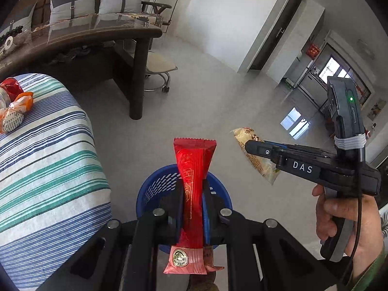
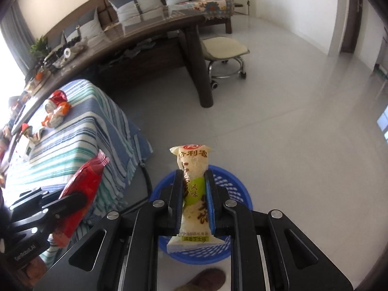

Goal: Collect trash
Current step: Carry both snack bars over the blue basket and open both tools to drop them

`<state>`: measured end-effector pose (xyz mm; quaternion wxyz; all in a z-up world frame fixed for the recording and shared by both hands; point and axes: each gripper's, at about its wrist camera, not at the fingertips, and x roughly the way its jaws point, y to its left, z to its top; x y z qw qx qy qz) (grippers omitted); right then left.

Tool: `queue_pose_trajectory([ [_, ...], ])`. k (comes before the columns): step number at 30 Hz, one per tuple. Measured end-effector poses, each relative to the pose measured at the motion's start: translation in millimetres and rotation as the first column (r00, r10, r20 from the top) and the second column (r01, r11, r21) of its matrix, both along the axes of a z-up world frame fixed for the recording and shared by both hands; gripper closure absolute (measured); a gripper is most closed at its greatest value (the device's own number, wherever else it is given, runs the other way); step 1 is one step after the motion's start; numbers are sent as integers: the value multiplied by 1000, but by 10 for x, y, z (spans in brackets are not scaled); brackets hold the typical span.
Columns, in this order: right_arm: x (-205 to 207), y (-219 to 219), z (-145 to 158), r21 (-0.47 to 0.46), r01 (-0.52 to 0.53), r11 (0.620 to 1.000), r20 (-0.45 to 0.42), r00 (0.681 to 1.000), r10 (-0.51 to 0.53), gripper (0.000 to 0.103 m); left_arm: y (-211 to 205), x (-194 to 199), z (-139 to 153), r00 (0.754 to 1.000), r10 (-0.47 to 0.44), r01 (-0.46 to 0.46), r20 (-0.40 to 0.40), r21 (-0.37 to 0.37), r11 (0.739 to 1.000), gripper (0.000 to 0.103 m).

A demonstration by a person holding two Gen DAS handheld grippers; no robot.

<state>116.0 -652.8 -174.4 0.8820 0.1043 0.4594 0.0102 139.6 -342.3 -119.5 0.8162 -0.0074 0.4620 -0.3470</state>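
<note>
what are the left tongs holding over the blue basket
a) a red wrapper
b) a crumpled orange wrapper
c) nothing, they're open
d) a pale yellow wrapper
a: in the left wrist view the left tongs are shut on the red wrapper, right above the blue basket; the pale yellow wrapper is in the right tongs.

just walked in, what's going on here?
Trash pickup. The left gripper is clamped on a red wrapper, the right gripper on a cream snack packet. Both hang over the blue basket on the floor. More wrappers remain on the striped cloth.
</note>
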Motion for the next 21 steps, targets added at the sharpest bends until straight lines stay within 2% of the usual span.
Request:
queue_pose_trajectory([
  [5,21,-171,-126,55,33,998,-42,999,-31,87,-203,31,-181,1000,-18,19,-19,20,1000,90],
  [13,17,-262,-186,104,48,993,-53,998,-43,85,-441,83,-416,998,-52,53,-22,63,997,89],
  [16,23,-310,-208,120,65,991,-60,996,-58,79,-535,138,-529,997,-63,66,-49,64,996,77],
  [17,18,-332,-213,129,71,989,-63,996,-63,73,-564,156,-565,997,-61,65,-56,66,996,61],
  [18,12,-348,-211,135,75,988,-61,996,-67,64,-591,169,-575,997,-53,56,-49,69,996,53],
  [21,-5,-386,-162,128,91,988,-45,995,-86,61,-603,172,-561,999,-41,44,-34,73,996,53],
])
